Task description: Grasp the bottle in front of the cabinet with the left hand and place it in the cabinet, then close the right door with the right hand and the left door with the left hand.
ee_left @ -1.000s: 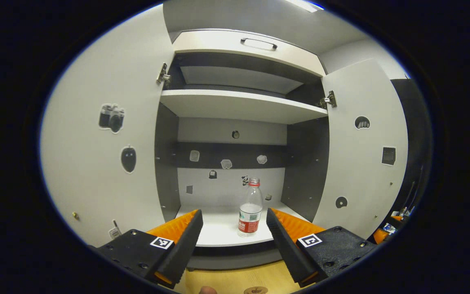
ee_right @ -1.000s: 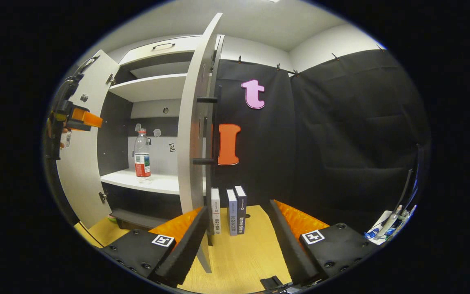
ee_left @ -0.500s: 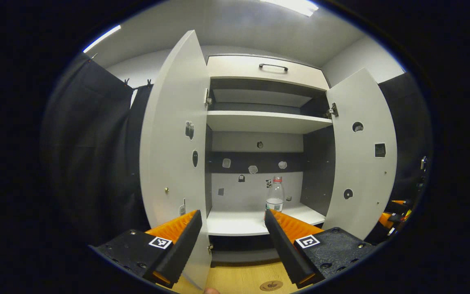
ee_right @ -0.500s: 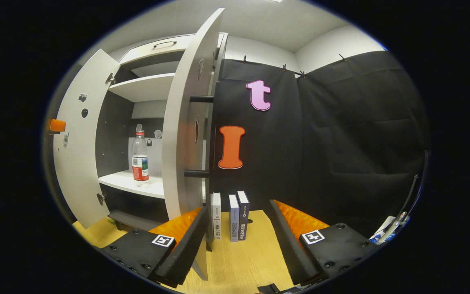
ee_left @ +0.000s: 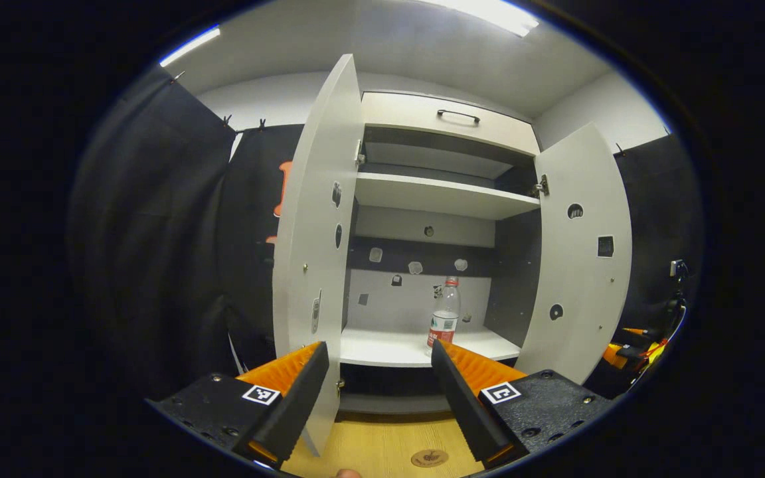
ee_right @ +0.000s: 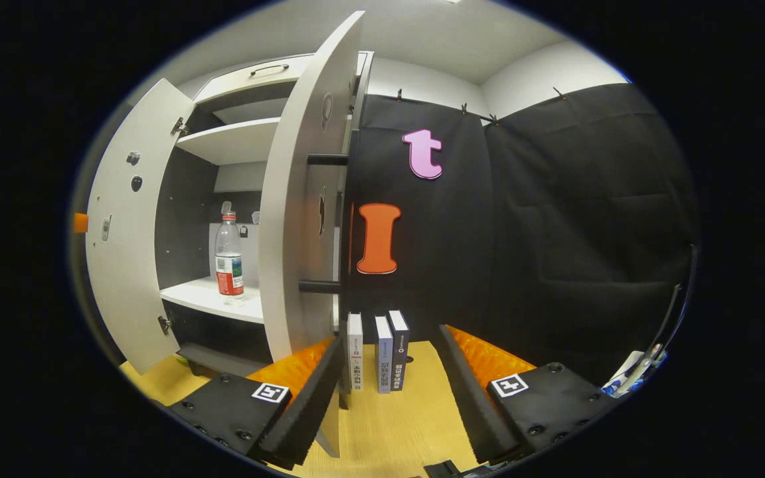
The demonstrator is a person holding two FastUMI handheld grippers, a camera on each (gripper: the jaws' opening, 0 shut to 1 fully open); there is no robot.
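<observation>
Currently the cabinet (ee_left: 442,199) is standing with both doors swung wide, and the bottle (ee_left: 445,312) is sitting upright on the lower shelf (ee_left: 389,348), well apart from either claw. The right door (ee_right: 303,212) is presenting its edge to the right gripper (ee_right: 389,392), which is hanging with jaws spread wide and gripping nothing; the panel is looking stiff, broad and light on its hinges, so pressing on its outer face near the bar handle (ee_right: 319,287) is appearing the sound contact. The left door (ee_left: 316,252) is awaiting the left gripper (ee_left: 379,398), likewise gaping and empty. The bottle is seeming thin-walled, light and easily toppled.
</observation>
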